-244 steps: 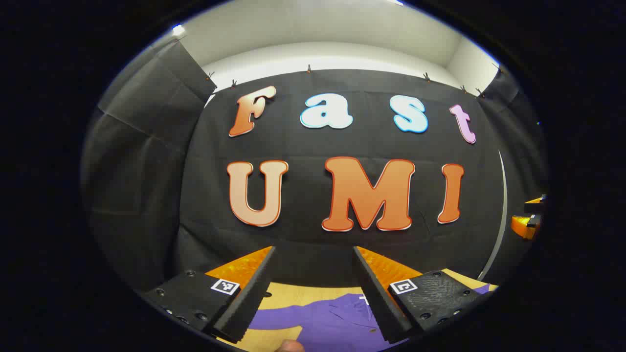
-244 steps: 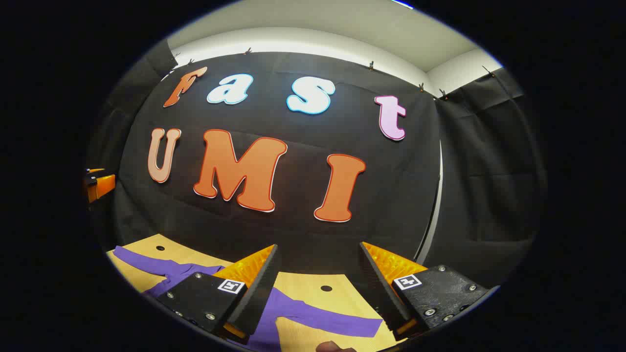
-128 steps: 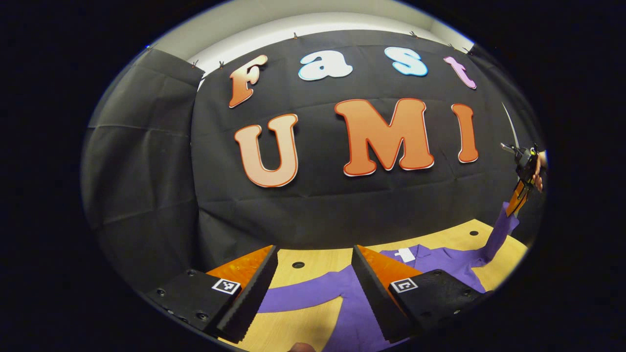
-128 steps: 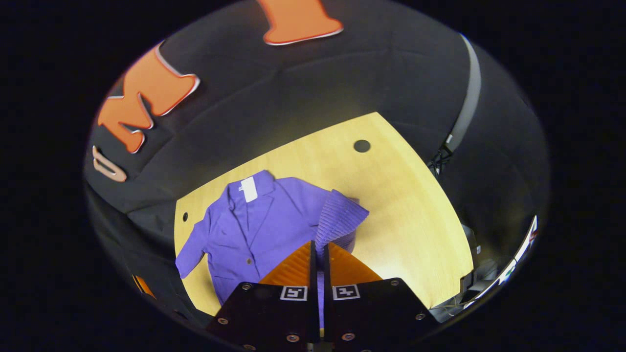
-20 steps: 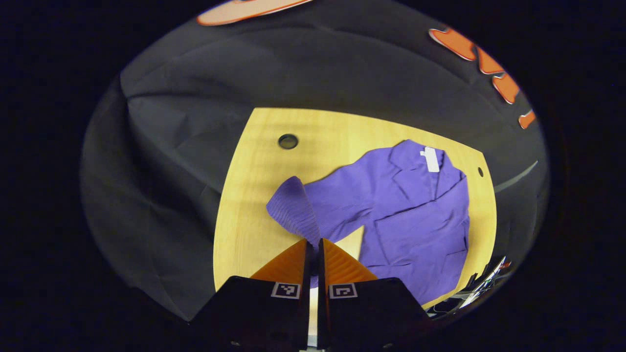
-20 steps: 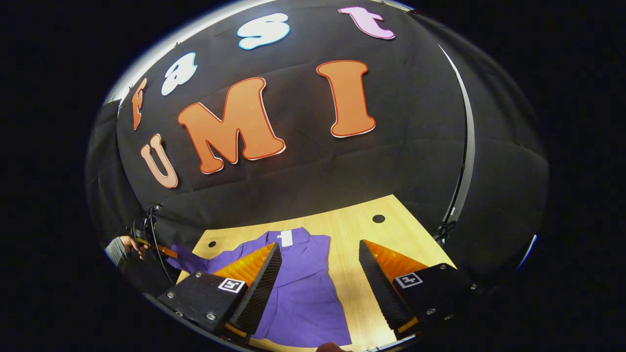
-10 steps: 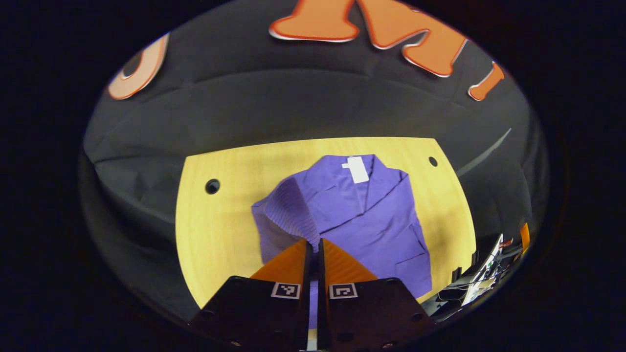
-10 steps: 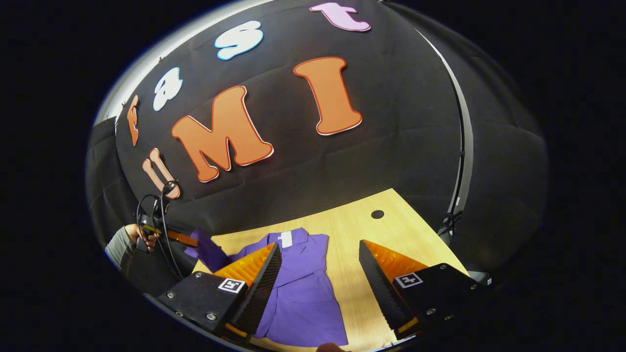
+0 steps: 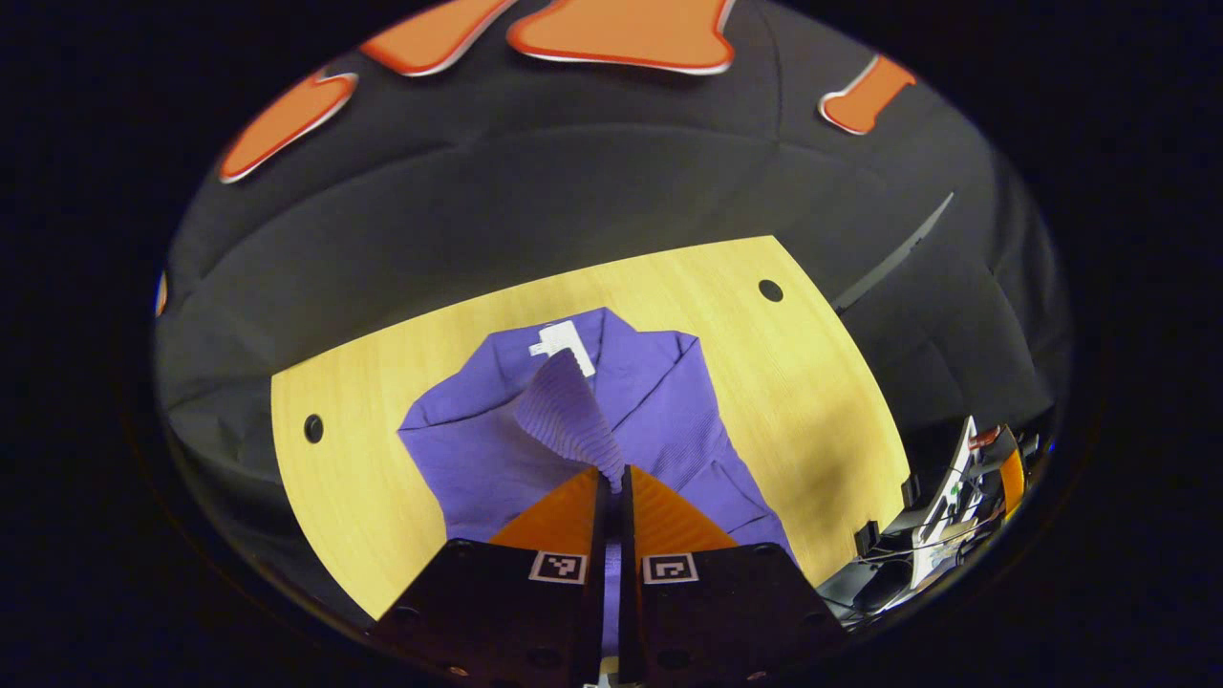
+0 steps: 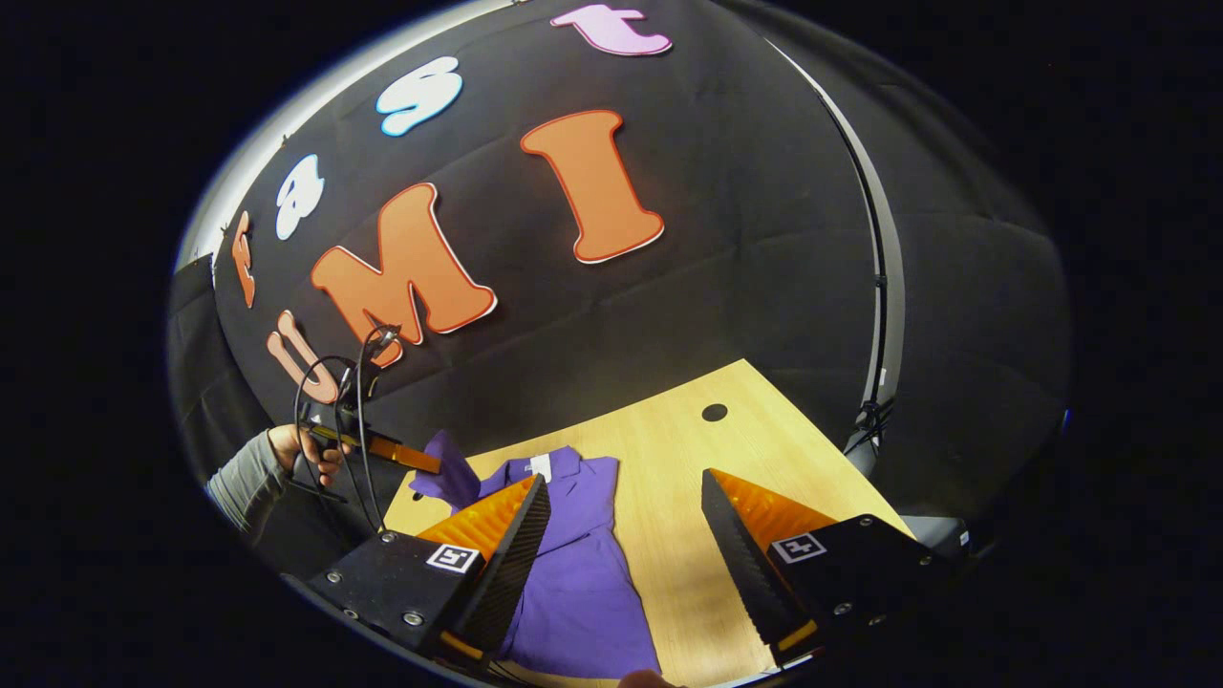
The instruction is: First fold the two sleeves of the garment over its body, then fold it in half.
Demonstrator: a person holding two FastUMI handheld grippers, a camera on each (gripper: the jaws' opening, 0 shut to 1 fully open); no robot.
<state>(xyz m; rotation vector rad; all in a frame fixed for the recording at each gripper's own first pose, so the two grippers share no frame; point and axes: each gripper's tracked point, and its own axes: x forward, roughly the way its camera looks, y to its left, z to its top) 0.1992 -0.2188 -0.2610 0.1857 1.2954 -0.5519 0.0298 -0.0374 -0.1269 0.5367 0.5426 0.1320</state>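
One blank white tag, purple garment.

wall: black cloth | table: light wood, round holes

Left gripper: fingers closed together, clamping the ribbed cuff of the purple garment, held raised above the garment's body. Right gripper: fingers spread wide apart, gripping nothing, poised above the garment's near end. A hand holds the left gripper.
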